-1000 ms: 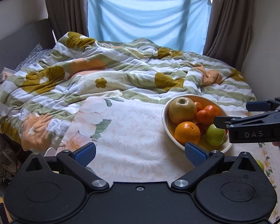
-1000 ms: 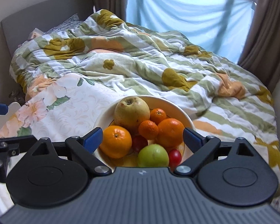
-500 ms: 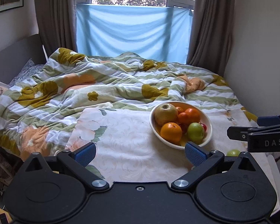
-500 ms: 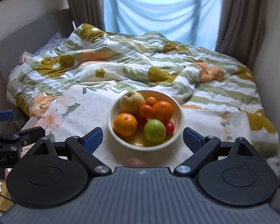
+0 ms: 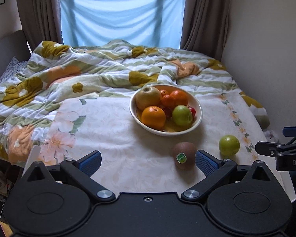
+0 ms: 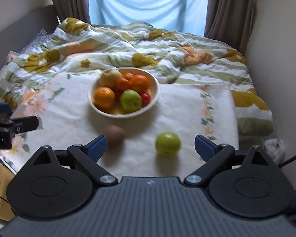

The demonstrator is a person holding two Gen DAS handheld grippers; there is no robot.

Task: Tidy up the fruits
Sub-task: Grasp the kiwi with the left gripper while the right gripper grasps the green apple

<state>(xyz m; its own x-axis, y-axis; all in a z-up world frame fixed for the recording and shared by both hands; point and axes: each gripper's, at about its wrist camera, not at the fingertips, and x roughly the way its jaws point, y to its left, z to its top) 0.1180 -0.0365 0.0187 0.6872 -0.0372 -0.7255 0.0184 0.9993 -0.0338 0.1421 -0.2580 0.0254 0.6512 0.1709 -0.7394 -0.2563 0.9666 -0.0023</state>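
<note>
A cream bowl (image 5: 197, 106) (image 6: 155, 83) on a white floral cloth holds a pear, oranges, a green apple and small red fruits. A brown kiwi (image 5: 184, 155) (image 6: 115, 133) with a green sticker and a loose green apple (image 5: 229, 145) (image 6: 167, 143) lie on the cloth in front of the bowl. My left gripper (image 5: 148, 162) is open and empty, the kiwi just inside its right finger. My right gripper (image 6: 151, 146) is open and empty, the green apple between its fingers and the kiwi by its left finger.
The cloth (image 5: 112, 126) covers a board on a bed with a rumpled striped flowered quilt (image 5: 88, 73). A wall (image 5: 266, 39) stands close on the right. Curtains and a blue-covered window are behind. A white bag (image 6: 274, 147) lies at the right edge.
Both grippers have pulled back and up from the bowl. The kiwi and the loose green apple have come into view on the cloth.
</note>
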